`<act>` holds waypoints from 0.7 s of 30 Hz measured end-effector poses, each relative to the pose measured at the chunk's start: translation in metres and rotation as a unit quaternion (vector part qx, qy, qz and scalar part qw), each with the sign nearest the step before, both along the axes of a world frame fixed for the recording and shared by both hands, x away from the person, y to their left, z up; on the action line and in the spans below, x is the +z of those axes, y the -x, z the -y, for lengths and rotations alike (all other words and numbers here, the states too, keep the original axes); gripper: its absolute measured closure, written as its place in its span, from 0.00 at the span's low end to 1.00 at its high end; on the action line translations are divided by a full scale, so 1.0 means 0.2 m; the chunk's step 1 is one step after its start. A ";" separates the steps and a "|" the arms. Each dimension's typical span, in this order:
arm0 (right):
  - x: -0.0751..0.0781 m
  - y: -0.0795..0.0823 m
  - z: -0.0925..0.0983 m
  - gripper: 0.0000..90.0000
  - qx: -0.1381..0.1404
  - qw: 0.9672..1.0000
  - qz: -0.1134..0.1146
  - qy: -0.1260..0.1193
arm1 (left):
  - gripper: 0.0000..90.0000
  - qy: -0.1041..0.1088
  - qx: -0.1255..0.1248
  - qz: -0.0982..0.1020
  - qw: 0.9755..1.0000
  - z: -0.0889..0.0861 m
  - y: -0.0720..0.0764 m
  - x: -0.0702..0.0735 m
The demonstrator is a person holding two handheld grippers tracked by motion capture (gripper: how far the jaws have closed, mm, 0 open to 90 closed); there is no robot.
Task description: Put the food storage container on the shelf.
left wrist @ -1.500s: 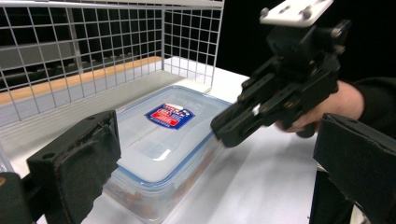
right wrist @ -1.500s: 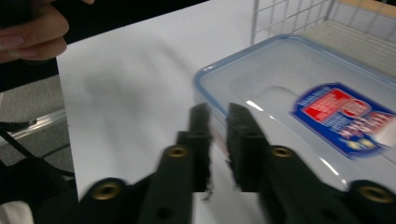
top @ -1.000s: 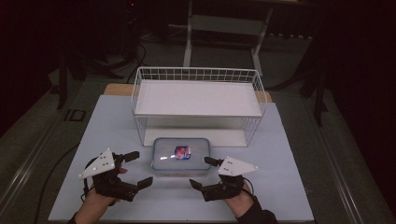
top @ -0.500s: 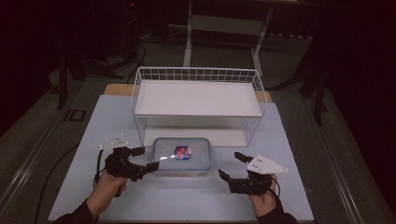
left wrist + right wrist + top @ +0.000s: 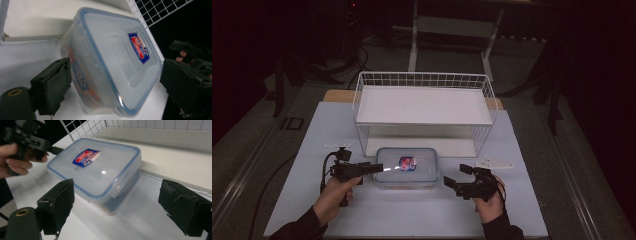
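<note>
A clear, stiff, slippery lidded box (image 5: pixel 407 167) is seen on the tabletop (image 5: pixel 312 145), near a wire rack (image 5: pixel 424 107). It is straddled by the left tongs (image 5: pixel 377 168), which have just been closing; the right tongs (image 5: pixel 451 182) are held wide beside it. The box is judged best gripped at its short ends.

wire rack (image 5: pixel 424 105) blocks behind box (image 5: pixel 407 167), bare table (image 5: pixel 412 215) in front

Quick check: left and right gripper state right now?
Left gripper: open, jaws just been closing around the end of the box, pads not pressing yet.
Right gripper: open, holding nothing, short of the box.
</note>
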State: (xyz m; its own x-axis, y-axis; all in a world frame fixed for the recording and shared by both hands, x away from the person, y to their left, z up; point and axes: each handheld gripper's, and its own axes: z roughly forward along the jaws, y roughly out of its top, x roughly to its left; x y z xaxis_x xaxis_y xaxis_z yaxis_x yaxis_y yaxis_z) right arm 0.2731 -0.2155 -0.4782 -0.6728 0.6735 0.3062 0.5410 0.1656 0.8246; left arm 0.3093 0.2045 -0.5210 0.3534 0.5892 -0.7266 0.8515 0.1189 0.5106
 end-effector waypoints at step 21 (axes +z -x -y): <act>-0.19 -0.33 -0.12 0.36 0.003 0.974 -0.212 -0.085 | 0.52 0.053 -0.014 -0.036 0.998 -0.04 -0.05 -0.08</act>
